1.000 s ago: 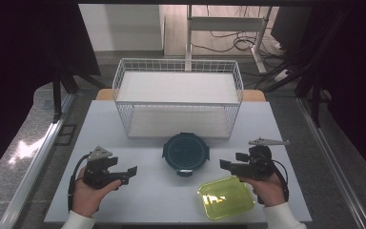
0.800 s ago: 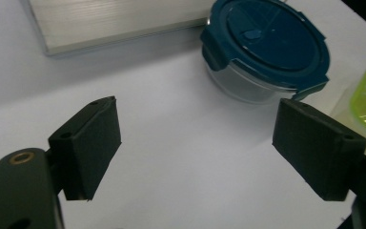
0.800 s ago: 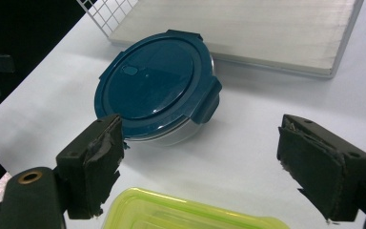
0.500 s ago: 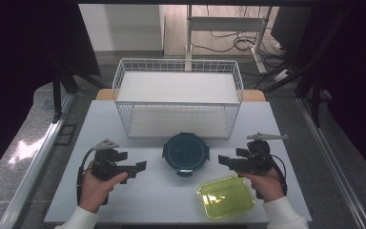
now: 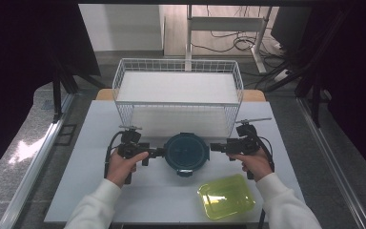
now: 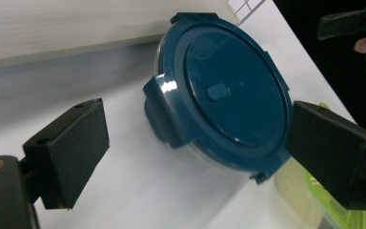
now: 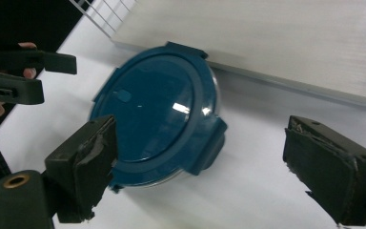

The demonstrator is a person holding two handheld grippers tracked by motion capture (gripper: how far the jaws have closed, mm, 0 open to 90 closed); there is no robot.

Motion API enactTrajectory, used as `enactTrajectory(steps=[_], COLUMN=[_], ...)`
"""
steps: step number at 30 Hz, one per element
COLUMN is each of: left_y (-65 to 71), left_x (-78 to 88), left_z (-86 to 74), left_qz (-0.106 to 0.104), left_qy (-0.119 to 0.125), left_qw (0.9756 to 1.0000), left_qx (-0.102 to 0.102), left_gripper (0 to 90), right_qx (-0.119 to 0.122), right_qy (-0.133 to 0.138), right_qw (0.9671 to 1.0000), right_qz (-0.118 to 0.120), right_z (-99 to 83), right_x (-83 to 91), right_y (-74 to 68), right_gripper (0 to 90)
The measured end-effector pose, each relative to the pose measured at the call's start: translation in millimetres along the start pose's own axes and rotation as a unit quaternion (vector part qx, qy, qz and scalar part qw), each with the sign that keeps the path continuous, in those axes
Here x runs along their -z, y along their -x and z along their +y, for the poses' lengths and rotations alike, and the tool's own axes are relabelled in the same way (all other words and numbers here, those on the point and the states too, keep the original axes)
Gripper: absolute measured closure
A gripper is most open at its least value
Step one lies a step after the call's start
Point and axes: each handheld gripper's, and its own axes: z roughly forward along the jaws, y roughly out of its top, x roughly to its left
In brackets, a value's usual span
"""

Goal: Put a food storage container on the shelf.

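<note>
Left hand-held gripper [image 5: 160,152] level, jaws just opening, flanking round container [image 5: 186,152]

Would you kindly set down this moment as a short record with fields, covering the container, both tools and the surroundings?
Work in hand: both tools closing in on the round dark-blue lidded plastic container from opposite sides
Container: on the white table, lid on, in front of the white wire basket
Left tool: open, jaws have just been opening, tips at the container's left edge, nothing gripped
Right tool: open, jaws have just been opening, tips at the container's right edge, nothing gripped
Nearby: yellow-green translucent rectangular container at the table's near right
</note>
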Motion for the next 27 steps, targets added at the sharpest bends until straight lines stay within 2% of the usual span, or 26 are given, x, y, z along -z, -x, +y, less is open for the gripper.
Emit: enactTrajectory(steps=[3, 7, 11, 12, 16, 18, 21, 24, 27], left_y=[-3.7, -5.3, -7.2, -7.2, -10.6, -12.1, -12.7, -15.9, -17.1], left_x=[-8.9, -15.8, -23.3, -24.9, -30.1, -34.5, -37.4, -40.9, -43.1], left_z=[2.8, 3.8, 6.0, 6.2, 7.4, 8.7, 9.8, 10.4, 10.1], left_qz=[-0.008, -0.013, -0.014, -0.016, -0.027, -0.038, -0.035, -0.045, -0.047], left_qy=[-0.004, -0.008, -0.013, -0.009, -0.008, -0.011, -0.013, -0.015, -0.020], left_qw=[0.9999, 0.9998, 0.9997, 0.9997, 0.9994, 0.9987, 0.9986, 0.9978, 0.9976], left_qx=[0.013, 0.012, 0.013, 0.018, 0.022, 0.032, 0.037, 0.045, 0.046], left_gripper=[7.3, 7.3, 7.3, 7.3, 6.8, 6.2, 5.8, 5.6, 5.3], right_qx=[-0.003, -0.008, -0.018, -0.020, -0.028, -0.031, -0.036, -0.036, -0.039], right_qy=[-0.008, -0.014, -0.009, -0.010, -0.021, -0.030, -0.036, -0.044, -0.053], right_qw=[1.0000, 0.9999, 0.9997, 0.9996, 0.9986, 0.9979, 0.9973, 0.9968, 0.9959], right_qz=[0.003, 0.002, 0.016, 0.019, 0.040, 0.049, 0.053, 0.056, 0.062], right_z=[0.8, -0.4, 0.6, 1.1, 1.6, 1.8, 2.0, 1.4, -0.4], right_x=[-3.8, -3.0, -7.0, -9.3, -22.6, -29.6, -33.4, -38.9, -43.7], right_y=[4.4, 14.3, 22.4, 23.7, 27.1, 28.9, 29.4, 29.7, 29.4], right_gripper=[11.2, 11.1, 10.7, 10.4, 9.3, 9.2, 9.3, 9.4, 10.0])
